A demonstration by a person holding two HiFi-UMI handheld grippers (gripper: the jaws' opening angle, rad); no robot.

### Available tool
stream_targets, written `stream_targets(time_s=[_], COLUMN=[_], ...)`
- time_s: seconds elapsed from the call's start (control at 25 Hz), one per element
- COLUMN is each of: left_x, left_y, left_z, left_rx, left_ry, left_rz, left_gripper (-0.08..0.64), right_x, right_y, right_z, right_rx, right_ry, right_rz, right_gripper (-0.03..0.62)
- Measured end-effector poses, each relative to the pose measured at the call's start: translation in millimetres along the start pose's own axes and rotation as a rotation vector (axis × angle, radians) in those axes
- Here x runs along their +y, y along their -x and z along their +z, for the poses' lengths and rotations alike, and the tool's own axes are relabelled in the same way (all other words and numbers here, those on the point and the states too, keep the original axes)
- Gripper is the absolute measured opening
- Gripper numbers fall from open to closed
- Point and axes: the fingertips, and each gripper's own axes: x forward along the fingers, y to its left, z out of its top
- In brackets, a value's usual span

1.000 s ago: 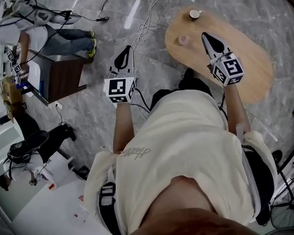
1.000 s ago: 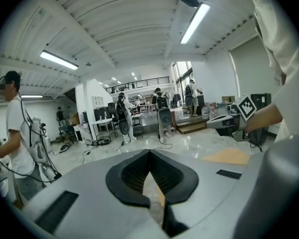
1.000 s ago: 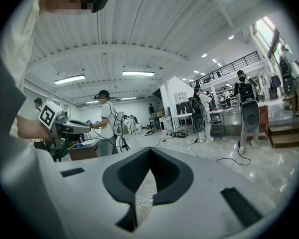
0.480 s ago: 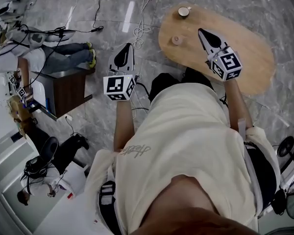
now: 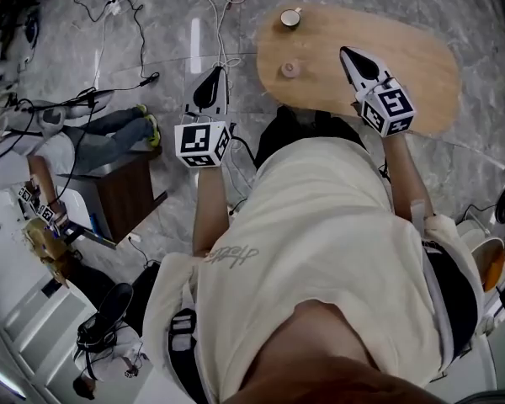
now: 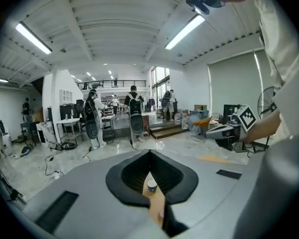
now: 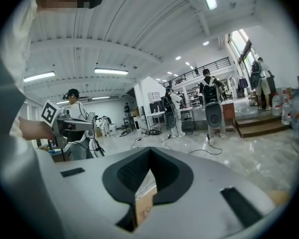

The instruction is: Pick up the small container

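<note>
An oval wooden table stands ahead of me. On its left part sits the small tan container, and a white cup stands at the far left end. My left gripper hangs over the floor to the left of the table, shut and empty. In the left gripper view its jaws meet, and a small white cup shows on the table below them. My right gripper is over the table, right of the container, and looks shut and empty.
Cables trail over the marble floor left of the table. A dark wooden cabinet stands at the left, with a person sitting beside it. Several people with backpacks stand far off in the hall.
The head view has swung, so the table and the floor have slid left in the picture. Both grippers have kept about the same place in front of my body and stayed shut.
</note>
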Motion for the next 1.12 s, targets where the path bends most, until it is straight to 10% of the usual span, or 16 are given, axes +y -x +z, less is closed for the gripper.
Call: stream_targets(time_s=[0.36, 0.72, 1.12], left_x=[54.1, 43.5, 34.1], left_y=[-26.4, -49.1, -56.4], left_z=[7.2, 5.1, 21.7], left_rx=[-0.023, -0.102, -0.118], left_ry=[-0.032, -0.017, 0.023], left_rz=[-0.133, -0.303, -0.222], left_gripper=[0.005, 0.005, 0.008], right_x=[39.8, 46.4, 19.3], right_y=[-25.5, -23.3, 3.4], right_z=[69.5, 42.1, 60.1], right_rx=[-0.068, 0.012, -0.060], right_ry=[0.064, 0.060, 0.079], right_rz=[-0.107, -0.198, -0.231], right_gripper=[-0.005, -0.005, -0.005])
